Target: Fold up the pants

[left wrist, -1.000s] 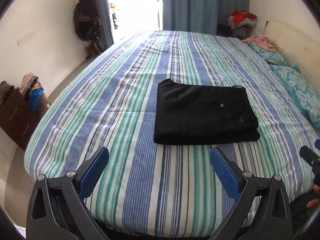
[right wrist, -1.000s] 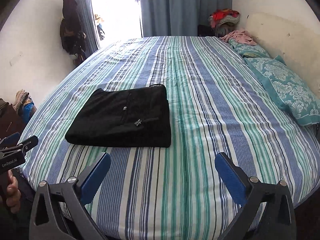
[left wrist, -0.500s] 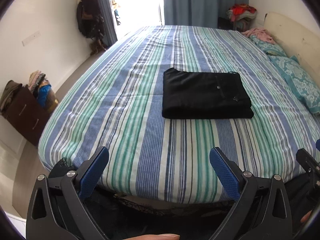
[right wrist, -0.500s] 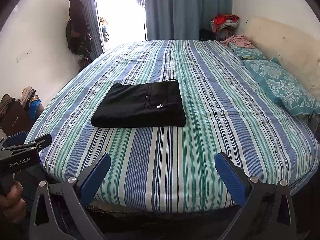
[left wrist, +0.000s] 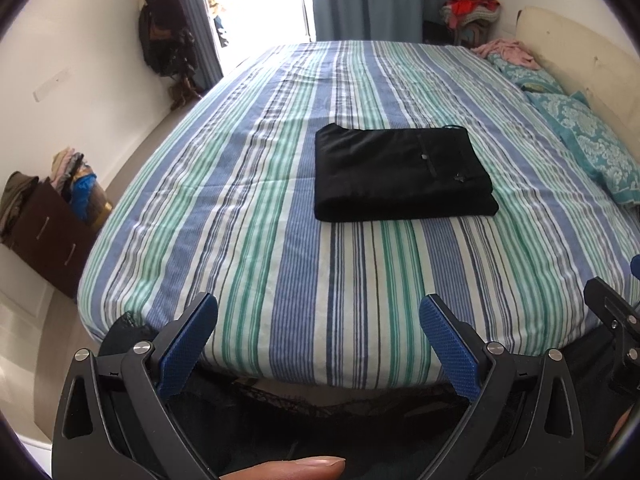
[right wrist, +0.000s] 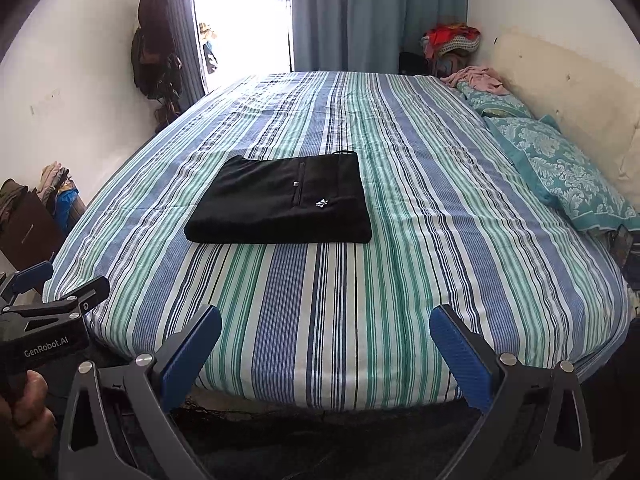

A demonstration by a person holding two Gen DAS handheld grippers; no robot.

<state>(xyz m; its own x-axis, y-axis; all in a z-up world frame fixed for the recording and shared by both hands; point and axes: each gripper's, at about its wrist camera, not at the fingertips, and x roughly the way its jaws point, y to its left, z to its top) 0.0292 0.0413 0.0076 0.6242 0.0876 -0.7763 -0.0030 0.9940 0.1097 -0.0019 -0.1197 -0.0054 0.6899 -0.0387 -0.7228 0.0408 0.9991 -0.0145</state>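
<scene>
On the bed [left wrist: 280, 280], the folded pants [left wrist: 400, 172] lie untouched; my left gripper [left wrist: 318, 340] and right gripper [right wrist: 326, 348] gape empty. Any renewed contact risks disturbing the fold.

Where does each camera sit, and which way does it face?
Left wrist: on the left hand-held gripper, open, facing the striped bed and folded black pants; a fingertip shows below.
Right wrist: on the right hand-held gripper, open, facing the same bed; the left device and its hand show at left.
Shared: pants, bed, teal pillow, curtains.
</scene>
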